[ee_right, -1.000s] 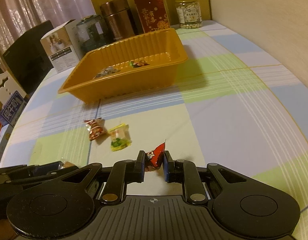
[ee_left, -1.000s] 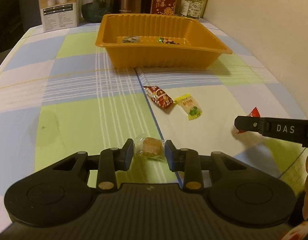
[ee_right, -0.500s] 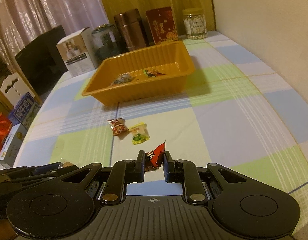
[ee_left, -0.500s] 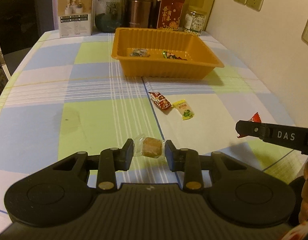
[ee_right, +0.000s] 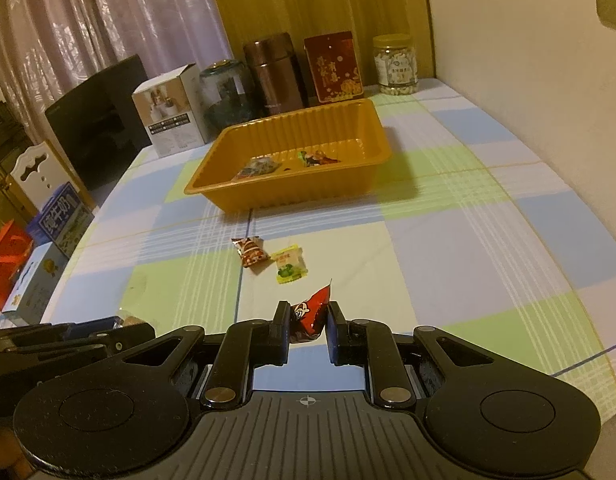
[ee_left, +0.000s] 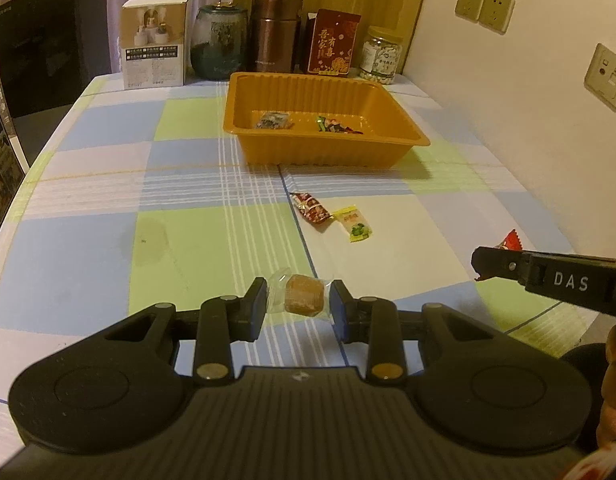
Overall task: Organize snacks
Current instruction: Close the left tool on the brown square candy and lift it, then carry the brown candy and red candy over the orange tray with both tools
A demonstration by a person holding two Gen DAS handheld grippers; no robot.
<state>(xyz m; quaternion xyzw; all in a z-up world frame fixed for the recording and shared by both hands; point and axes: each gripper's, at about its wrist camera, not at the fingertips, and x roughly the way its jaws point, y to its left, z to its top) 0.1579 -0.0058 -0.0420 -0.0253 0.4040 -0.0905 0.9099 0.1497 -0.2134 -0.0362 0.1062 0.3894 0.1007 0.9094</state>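
Observation:
My left gripper (ee_left: 298,300) is shut on a brown snack in a clear wrapper (ee_left: 304,299), held above the table. My right gripper (ee_right: 307,318) is shut on a red wrapped snack (ee_right: 310,312); it also shows at the right of the left wrist view (ee_left: 484,266). The orange tray (ee_left: 404,120) (ee_right: 212,184) stands further back and holds a few wrapped snacks (ee_left: 273,120). On the checked cloth before it lie a red-brown snack (ee_left: 311,209) (ee_right: 250,253) and a yellow-green snack (ee_left: 354,225) (ee_right: 289,265).
Behind the tray stand a white box (ee_left: 154,44), a glass jar (ee_left: 218,42), a brown canister (ee_left: 276,34), a red packet (ee_left: 333,42) and a jar of white pieces (ee_left: 380,56). The wall (ee_left: 528,120) runs along the right. Boxes (ee_right: 48,240) stand beyond the table's left edge.
Both grippers have risen and drawn back from the table with their snacks; the tray and loose snacks look smaller and further away. Both grips are unchanged.

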